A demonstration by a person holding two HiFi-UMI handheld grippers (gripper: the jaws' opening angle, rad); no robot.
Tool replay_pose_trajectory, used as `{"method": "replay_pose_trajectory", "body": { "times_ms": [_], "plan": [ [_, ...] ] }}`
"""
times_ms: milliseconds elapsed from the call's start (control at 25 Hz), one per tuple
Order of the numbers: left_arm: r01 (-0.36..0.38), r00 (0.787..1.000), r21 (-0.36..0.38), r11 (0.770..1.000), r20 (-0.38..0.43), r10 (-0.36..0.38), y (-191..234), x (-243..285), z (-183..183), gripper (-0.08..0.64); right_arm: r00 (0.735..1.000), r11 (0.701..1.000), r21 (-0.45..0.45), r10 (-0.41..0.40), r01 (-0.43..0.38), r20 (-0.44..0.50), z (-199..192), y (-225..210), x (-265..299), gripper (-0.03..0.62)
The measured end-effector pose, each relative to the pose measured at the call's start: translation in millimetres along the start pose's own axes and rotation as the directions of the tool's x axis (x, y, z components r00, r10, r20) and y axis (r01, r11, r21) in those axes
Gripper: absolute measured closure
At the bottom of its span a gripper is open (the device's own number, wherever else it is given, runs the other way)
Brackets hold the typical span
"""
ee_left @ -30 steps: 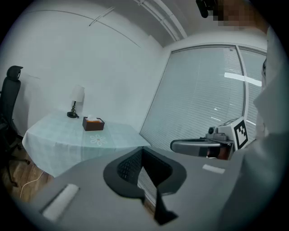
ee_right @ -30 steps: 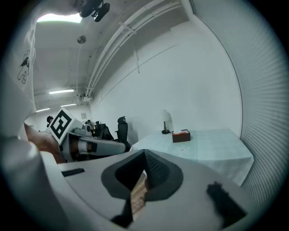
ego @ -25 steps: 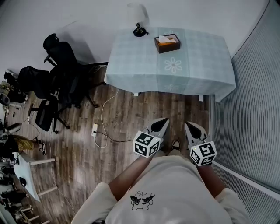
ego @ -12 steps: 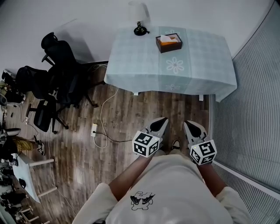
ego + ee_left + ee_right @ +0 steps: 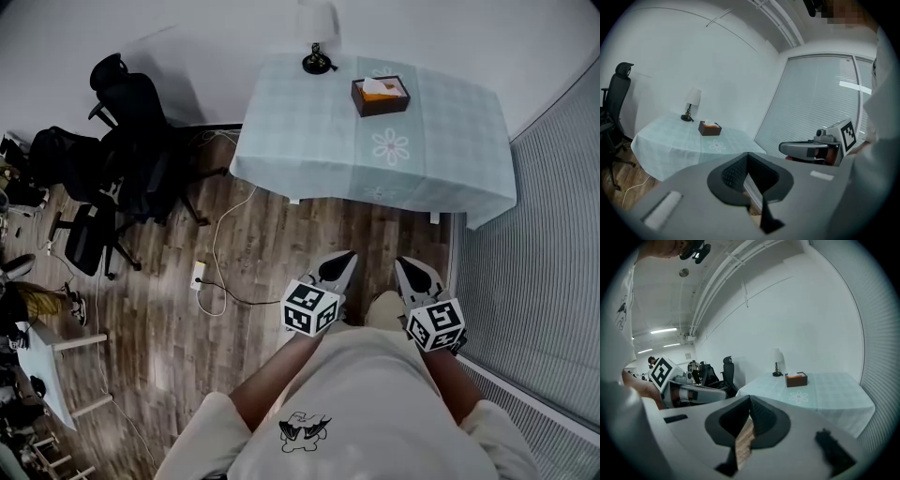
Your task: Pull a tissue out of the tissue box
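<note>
The wooden floor (image 5: 281, 253) runs to a cloth-covered desk (image 5: 309, 150) by the far wall, well apart from the person. Near its back edge sits the tissue box (image 5: 381, 99), with a tissue (image 5: 378, 86) poking up. The left tool (image 5: 345, 261) and right tool (image 5: 405, 267) have their jaws together, empty. A good approach would be to come close, open one tool over the tissue, and steady the box with the other.

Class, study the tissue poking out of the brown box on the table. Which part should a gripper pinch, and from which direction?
Pinch the white tuft of the tissue that stands up out of the tissue box, coming from above. It is probably the only free part; the box walls enclose the rest.
</note>
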State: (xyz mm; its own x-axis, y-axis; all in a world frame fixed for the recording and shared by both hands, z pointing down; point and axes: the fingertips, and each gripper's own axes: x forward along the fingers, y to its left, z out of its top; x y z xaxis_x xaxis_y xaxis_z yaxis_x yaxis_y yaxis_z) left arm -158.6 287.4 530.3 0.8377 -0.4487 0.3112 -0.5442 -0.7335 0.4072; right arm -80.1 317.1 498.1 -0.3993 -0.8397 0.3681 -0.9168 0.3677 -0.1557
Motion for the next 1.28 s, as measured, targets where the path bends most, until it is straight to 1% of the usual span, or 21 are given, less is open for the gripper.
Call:
{"method": "replay_pose_trajectory", "body": {
  "times_ms": [120, 240, 400, 560, 640, 760, 840, 960, 1080, 1160, 1280],
  "plan": [
    [0.001, 1.000, -0.006, 1.000, 0.001, -0.001, 12, 12, 8, 0.554, 1.000, 1.000, 0.002, -0.008, 0.008, -0.008, 4, -15, 12, 0.578],
    [-0.001, 1.000, -0.005, 1.000, 0.002, 0.001, 26, 37, 19, 0.554, 1.000, 1.000, 0.016, -0.018, 0.019, -0.009, 7, -45, 29, 0.578],
    [-0.026, 1.000, -0.007, 1.000, -0.005, 0.026, 52, 83, 35, 0.554, 1.000, 0.999, 0.038, -0.019, 0.020, -0.011, 8, -99, 60, 0.578],
    [-0.066, 0.998, -0.013, 0.998, -0.023, 0.065, 84, 146, 58, 0.554, 1.000, 0.999, 0.046, 0.005, -0.004, -0.023, 17, -165, 104, 0.578],
    [-0.087, 0.996, -0.026, 0.996, -0.025, 0.086, 98, 183, 81, 0.554, 0.999, 0.999, 0.046, 0.031, -0.029, -0.033, 31, -199, 127, 0.578],
    [-0.105, 0.994, -0.019, 0.994, -0.020, 0.105, 112, 241, 126, 0.554, 0.997, 0.997, 0.026, 0.071, -0.071, -0.026, 68, -252, 157, 0.578],
    [-0.122, 0.992, -0.005, 0.992, -0.015, 0.122, 124, 277, 156, 0.554, 0.995, 0.995, -0.001, 0.101, -0.101, -0.017, 95, -285, 177, 0.578],
    [-0.154, 0.988, -0.009, 0.988, 0.005, 0.154, 143, 322, 195, 0.554, 0.989, 0.988, -0.047, 0.145, -0.146, -0.026, 124, -330, 208, 0.578],
    [-0.180, 0.983, -0.011, 0.984, 0.015, 0.181, 159, 346, 218, 0.554, 0.981, 0.980, -0.068, 0.186, -0.189, -0.046, 139, -355, 235, 0.578],
    [-0.190, 0.982, -0.017, 0.982, -0.001, 0.190, 166, 354, 221, 0.554, 0.977, 0.976, -0.061, 0.207, -0.210, -0.056, 142, -360, 247, 0.578],
    [-0.187, 0.982, -0.027, 0.982, -0.022, 0.187, 175, 362, 226, 0.554, 0.975, 0.976, -0.036, 0.213, -0.216, -0.065, 146, -363, 263, 0.578]
  ]
}}
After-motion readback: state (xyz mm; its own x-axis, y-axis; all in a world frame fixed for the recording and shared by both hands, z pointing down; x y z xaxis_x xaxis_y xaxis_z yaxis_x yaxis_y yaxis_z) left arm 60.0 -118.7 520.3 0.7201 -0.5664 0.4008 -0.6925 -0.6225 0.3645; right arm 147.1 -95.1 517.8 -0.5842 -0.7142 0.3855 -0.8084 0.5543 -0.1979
